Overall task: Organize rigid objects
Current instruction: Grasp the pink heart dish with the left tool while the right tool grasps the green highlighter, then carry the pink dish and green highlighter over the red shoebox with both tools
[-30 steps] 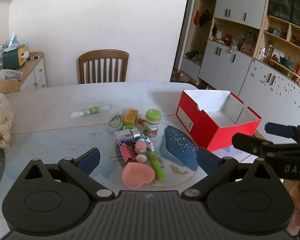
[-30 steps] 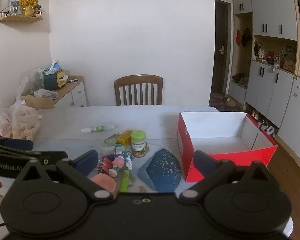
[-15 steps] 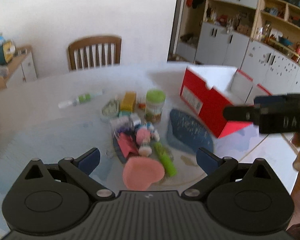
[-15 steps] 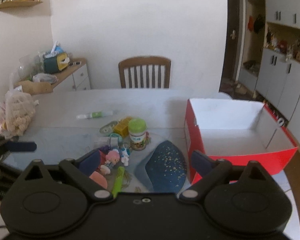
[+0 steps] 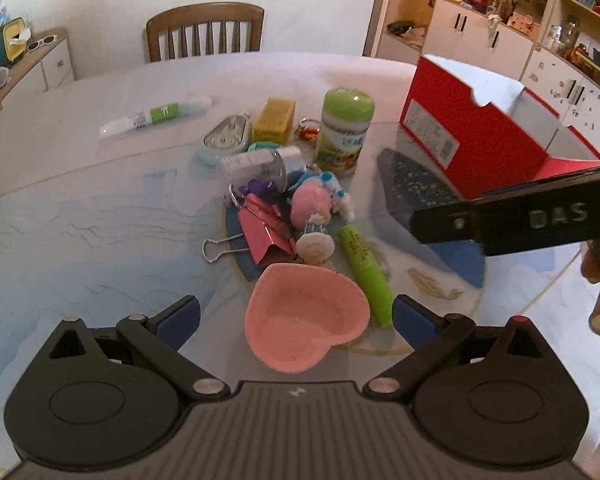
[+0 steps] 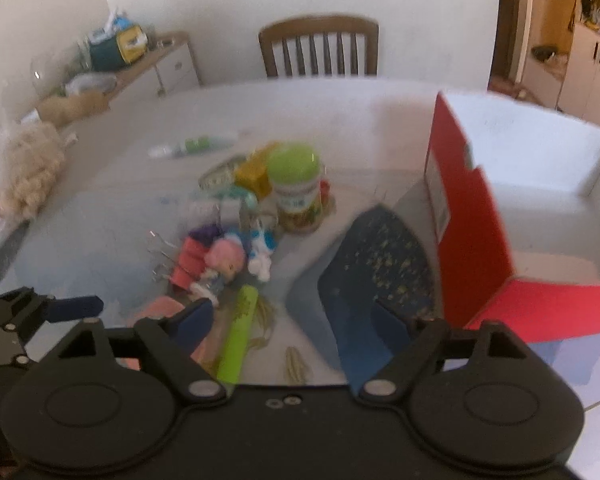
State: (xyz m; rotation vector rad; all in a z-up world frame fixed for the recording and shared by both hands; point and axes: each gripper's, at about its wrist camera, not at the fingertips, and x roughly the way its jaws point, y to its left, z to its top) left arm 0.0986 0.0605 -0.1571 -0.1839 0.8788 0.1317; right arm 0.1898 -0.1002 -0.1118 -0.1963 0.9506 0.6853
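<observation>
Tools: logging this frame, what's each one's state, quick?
Left tool: open, empty, pink heart dish between its fingers.
Right tool: closing, nothing gripped.

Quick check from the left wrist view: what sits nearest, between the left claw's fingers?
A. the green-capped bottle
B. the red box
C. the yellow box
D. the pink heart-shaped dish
D: the pink heart-shaped dish lies just ahead between the left claw fingers, untouched.

Glossy marble-look table (image 5: 80, 216), wooden chair (image 5: 204, 28), red cardboard box (image 5: 480, 140)
</observation>
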